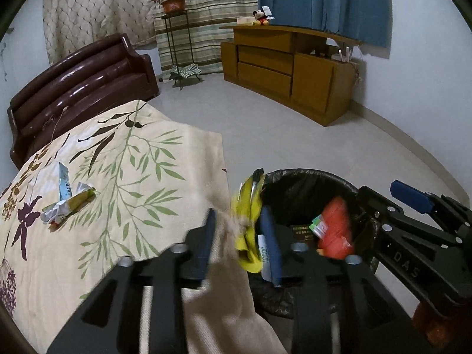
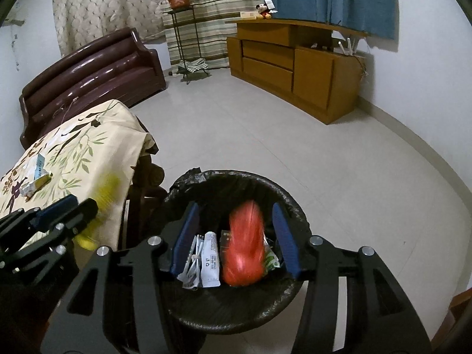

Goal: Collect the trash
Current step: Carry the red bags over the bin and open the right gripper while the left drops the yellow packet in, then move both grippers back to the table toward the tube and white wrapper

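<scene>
A black bin with a black liner (image 2: 236,318) stands on the floor beside the cloth-covered table (image 1: 124,159). My right gripper (image 2: 235,236) is open over the bin's mouth. A blurred red wrapper (image 2: 244,244) hangs between its blue pads, clear of both. White wrappers (image 2: 211,259) lie in the bin. My left gripper (image 1: 239,236) is open at the table's edge by the bin rim (image 1: 309,174). A blurred yellow wrapper (image 1: 249,227) hangs between its fingers, against the right pad only. Crumpled wrappers (image 1: 67,203) lie on the table.
A dark brown sofa (image 1: 82,88) stands behind the table. Across the tiled floor (image 2: 250,124) is a wooden cabinet (image 1: 283,70), with a plant stand (image 1: 177,38) by the curtains. The right gripper (image 1: 383,197) shows at the bin's right side in the left wrist view.
</scene>
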`<state>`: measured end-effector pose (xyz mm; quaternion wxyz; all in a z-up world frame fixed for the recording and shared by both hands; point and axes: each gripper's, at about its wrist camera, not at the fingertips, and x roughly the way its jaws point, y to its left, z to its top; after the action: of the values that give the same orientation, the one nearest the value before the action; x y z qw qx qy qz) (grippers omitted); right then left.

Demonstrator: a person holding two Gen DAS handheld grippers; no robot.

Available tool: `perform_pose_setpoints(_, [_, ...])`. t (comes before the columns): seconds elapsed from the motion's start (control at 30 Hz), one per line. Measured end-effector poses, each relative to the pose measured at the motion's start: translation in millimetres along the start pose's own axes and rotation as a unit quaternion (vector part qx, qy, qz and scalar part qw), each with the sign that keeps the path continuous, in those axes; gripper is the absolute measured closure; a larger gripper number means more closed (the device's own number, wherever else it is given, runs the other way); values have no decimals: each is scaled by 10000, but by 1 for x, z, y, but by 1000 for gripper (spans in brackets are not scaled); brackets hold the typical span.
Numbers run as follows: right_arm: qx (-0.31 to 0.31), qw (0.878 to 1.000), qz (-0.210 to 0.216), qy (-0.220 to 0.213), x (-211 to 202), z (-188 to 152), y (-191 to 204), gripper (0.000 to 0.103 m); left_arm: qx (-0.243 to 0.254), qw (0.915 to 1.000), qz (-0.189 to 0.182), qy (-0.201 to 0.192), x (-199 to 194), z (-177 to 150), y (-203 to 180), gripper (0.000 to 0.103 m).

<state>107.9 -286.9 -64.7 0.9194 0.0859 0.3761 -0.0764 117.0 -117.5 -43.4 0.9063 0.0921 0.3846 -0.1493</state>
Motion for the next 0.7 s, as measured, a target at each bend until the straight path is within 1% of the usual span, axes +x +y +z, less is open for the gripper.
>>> perform_pose_setpoints(0.2, [62, 10000, -36, 9, 2, -2, -4, 52, -51, 10000, 16, -18, -1, 1, 0, 56])
perform_pose_setpoints(0.27, [82, 10000, -47, 7, 2, -1, -5, 50, -58, 10000, 13, -18, -1, 1, 0, 54])
perform_pose_setpoints(0.33, [98, 9999, -68, -13, 1, -1, -6, 46, -56, 10000, 15, -30, -2, 1, 0, 50])
perform_pose_setpoints(0.37, [103, 9999, -72, -21, 1, -1, -6, 46, -56, 10000, 17, -34, -2, 1, 1, 48])
perform_pose_setpoints(0.57, [90, 10000, -15, -5, -1, 0, -1, 45, -115, 9999, 52, -65, -7, -1, 13, 47])
perform_pose_setpoints(0.7, [34, 10000, 65, 2, -2, 2, 11, 45, -164, 9997, 183, -65, -12, -6, 28, 46])
